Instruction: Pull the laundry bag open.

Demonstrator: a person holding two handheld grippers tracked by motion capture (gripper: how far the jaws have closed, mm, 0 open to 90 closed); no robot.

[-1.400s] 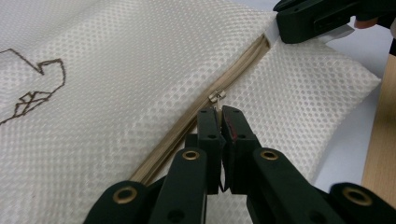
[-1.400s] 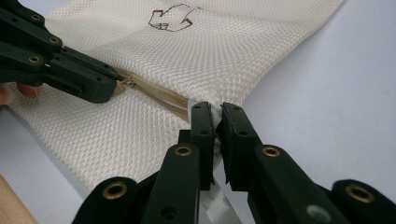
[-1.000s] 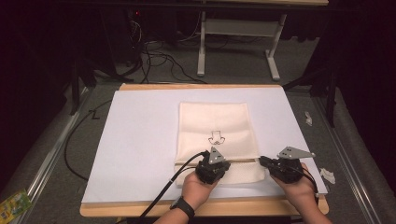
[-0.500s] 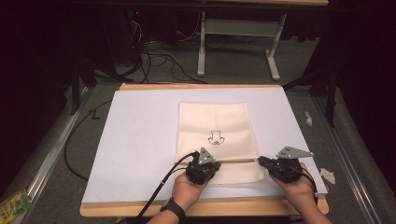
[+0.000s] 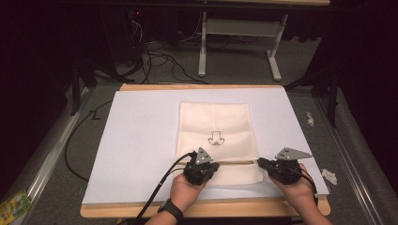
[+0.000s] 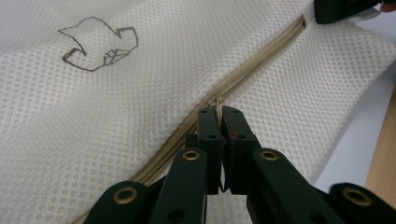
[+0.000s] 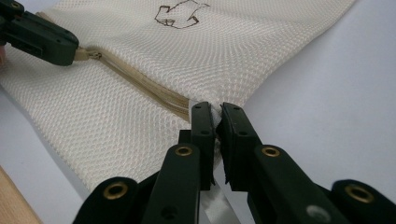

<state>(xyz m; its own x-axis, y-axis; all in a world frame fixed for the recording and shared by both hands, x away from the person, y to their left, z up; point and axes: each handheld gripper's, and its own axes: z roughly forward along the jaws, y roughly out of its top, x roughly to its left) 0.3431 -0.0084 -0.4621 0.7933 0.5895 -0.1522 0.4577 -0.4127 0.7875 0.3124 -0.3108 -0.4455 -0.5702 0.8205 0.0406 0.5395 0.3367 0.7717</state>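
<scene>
Your left gripper pinches the zipper pull in its fingers while your right gripper clamps the mesh bag at its right edge, bracing the zipper taut.

Cream mesh zip bag lies flat on table.

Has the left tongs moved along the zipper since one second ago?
Yes. The left tongs have slid left along the zipper, away from the right tongs and the drawing on the mesh bag.
</scene>
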